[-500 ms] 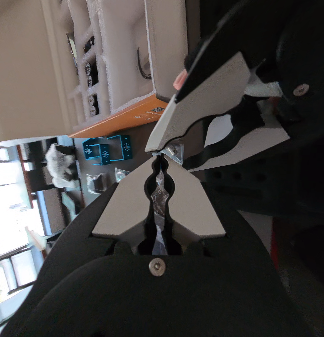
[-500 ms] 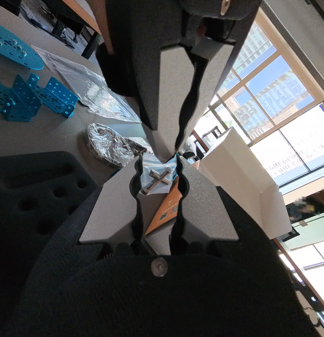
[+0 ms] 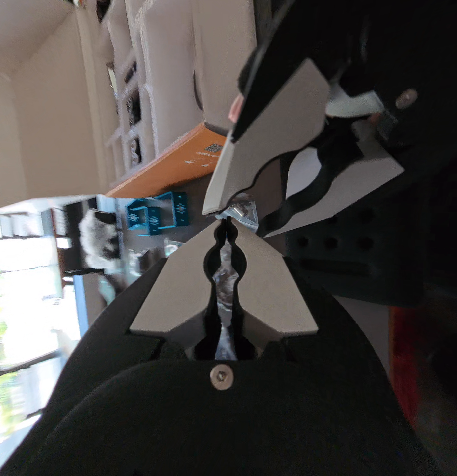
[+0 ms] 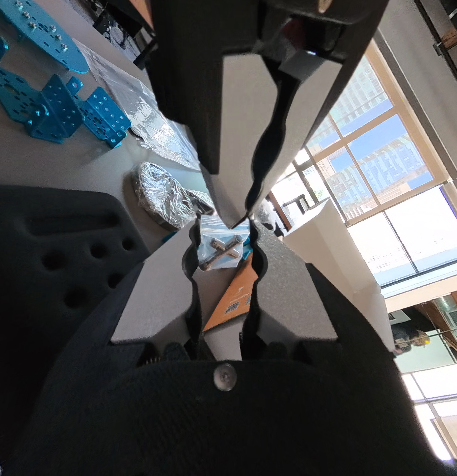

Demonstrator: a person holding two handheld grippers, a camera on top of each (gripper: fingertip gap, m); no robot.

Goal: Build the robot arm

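Left claw is clamped shut on a small clear zip bag. In the left wrist view the crumpled plastic runs down the narrow slot between its 2 grey fingers. In the right wrist view the same claw comes down from the top of the frame and pinches the bag's upper edge at centre. Right claw is partly closed, with 1 finger at each side edge of the bag. Whether those fingers actually press the plastic cannot be told. The bag hangs in the air between the 2 claws, above the bench, and 2 short metal pins lie crossed inside it.

At the upper left of the right wrist view lie blue perforated metal brackets and a blue round plate. A flat clear plastic sleeve lies just right of them. A disc wrapped in shiny film sits left of centre, next to a black foam tray with round holes at the left edge. Below the bag an orange box shows pale print and small square codes. A white foam insert stands at the right, before large windows.
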